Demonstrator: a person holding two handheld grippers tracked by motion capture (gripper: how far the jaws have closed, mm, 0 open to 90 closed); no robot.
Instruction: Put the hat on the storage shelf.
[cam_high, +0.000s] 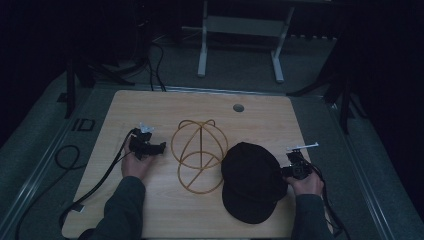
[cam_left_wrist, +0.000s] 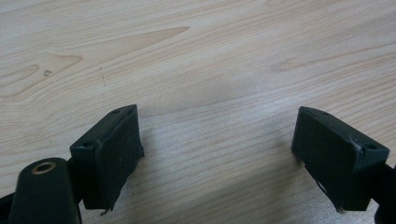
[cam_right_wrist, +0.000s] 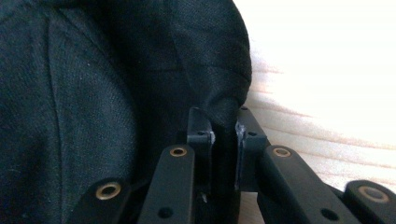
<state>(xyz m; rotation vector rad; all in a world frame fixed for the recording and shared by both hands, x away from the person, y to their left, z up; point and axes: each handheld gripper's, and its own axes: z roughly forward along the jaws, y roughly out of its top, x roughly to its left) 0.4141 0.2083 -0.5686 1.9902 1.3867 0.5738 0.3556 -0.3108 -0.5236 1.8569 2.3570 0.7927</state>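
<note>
On the surface (cam_high: 150, 107), the wire frame (cam_high: 198, 155) stands near the middle. The cap (cam_high: 250, 180) lies just right of it, nearer the person, touching or nearly so. The left gripper (cam_high: 161, 148) sits left of the frame, the right gripper (cam_high: 283, 172) at the cap's right edge. A hole (cam_high: 238, 107) lies behind them, toward the far edge.

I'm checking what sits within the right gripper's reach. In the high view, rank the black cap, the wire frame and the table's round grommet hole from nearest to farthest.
1. Black cap: clamped in the right gripper, at its left.
2. Wire frame: beyond the cap, mid-table.
3. Grommet hole: near the far edge.
</note>
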